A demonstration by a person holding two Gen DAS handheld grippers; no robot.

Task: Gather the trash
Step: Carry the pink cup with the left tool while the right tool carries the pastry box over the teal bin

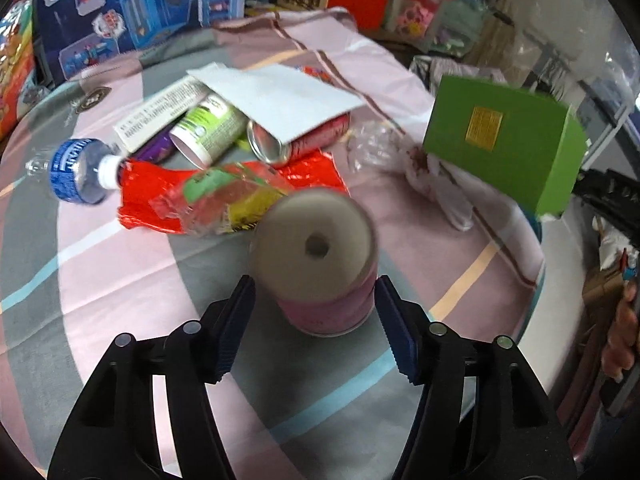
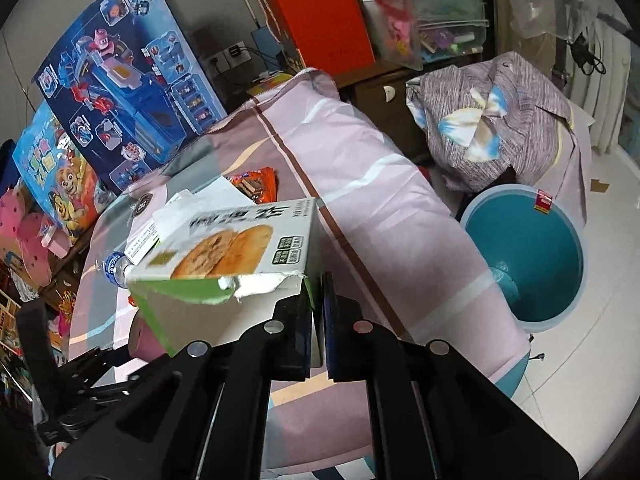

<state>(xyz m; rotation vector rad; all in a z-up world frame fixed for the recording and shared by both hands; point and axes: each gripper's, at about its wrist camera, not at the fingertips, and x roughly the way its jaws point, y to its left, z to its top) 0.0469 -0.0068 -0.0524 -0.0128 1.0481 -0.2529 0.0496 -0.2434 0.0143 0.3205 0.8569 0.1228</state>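
My left gripper [image 1: 314, 312] is open, its blue pads on either side of an upright pink can with a white lid [image 1: 316, 256], not touching it. Behind it lies a trash pile: a red wrapper [image 1: 160, 196], a blue-capped bottle [image 1: 78, 170], a green-labelled cup [image 1: 210, 128], a red can [image 1: 296, 140] and white paper [image 1: 280, 96]. My right gripper [image 2: 318, 300] is shut on the side wall of a torn green and white biscuit box [image 2: 224, 256], held above the table; the box also shows in the left wrist view [image 1: 504, 140]. A teal bin [image 2: 528, 256] stands on the floor to the right.
The table has a pink and grey striped cloth [image 1: 132, 280]. A crumpled clear plastic wrap [image 1: 372, 148] lies near the box. Toy boxes [image 2: 128, 92] lean at the back. A cloth-covered bundle [image 2: 496, 120] sits behind the bin. An orange snack packet [image 2: 256, 184] lies on the table.
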